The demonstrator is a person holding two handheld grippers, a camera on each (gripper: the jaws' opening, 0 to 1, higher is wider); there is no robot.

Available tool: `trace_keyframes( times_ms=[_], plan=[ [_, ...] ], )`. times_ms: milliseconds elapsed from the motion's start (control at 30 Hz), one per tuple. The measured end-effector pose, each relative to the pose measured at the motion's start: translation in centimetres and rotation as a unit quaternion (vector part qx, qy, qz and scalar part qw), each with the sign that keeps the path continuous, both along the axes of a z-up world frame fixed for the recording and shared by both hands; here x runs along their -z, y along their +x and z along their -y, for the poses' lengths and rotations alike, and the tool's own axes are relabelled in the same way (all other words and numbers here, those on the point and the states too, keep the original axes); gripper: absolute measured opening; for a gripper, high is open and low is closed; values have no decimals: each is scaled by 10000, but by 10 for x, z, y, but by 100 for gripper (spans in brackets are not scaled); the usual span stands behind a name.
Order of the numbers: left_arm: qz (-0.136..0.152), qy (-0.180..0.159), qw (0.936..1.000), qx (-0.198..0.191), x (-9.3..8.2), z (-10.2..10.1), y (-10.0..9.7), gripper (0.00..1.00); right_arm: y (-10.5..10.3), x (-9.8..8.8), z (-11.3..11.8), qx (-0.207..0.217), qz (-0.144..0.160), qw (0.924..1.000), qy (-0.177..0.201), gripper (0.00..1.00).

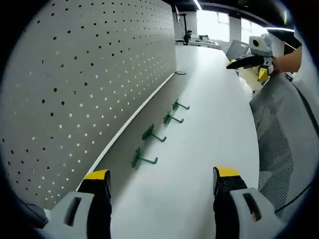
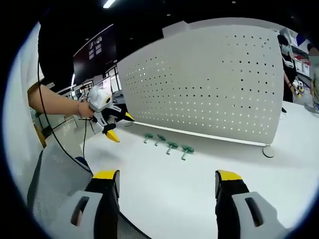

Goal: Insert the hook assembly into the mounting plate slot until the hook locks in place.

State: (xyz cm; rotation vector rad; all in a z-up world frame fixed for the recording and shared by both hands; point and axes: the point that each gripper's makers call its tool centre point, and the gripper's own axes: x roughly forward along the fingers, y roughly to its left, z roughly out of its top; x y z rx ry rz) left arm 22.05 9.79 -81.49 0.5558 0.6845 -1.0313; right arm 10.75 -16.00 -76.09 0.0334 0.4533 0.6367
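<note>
While both claws, left (image 1: 162, 186) and right (image 2: 167, 189), gape empty, four green hooks (image 1: 156, 133) lie well ahead beside the pegboard (image 1: 89, 84).

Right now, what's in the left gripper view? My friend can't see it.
Four green hooks lie in a row on a white table, beside an upright white pegboard. The left gripper shows at the bottom, its yellow-tipped fingers spread open and empty. The right gripper, held in a hand, is at upper right.
</note>
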Motion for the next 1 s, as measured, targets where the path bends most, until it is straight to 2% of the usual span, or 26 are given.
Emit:
trace_keyframes(
  times_ms=[567, 1000],
  plan=[
    [-232, 579, 9966, 532, 25, 1, 22, 85, -3, 8, -1, 34, -107, 9999, 1, 76],
    [-448, 935, 9884, 1108, 42, 7, 26, 84, -3, 10, -2, 46, -145, 9999, -2, 76]
  ],
)
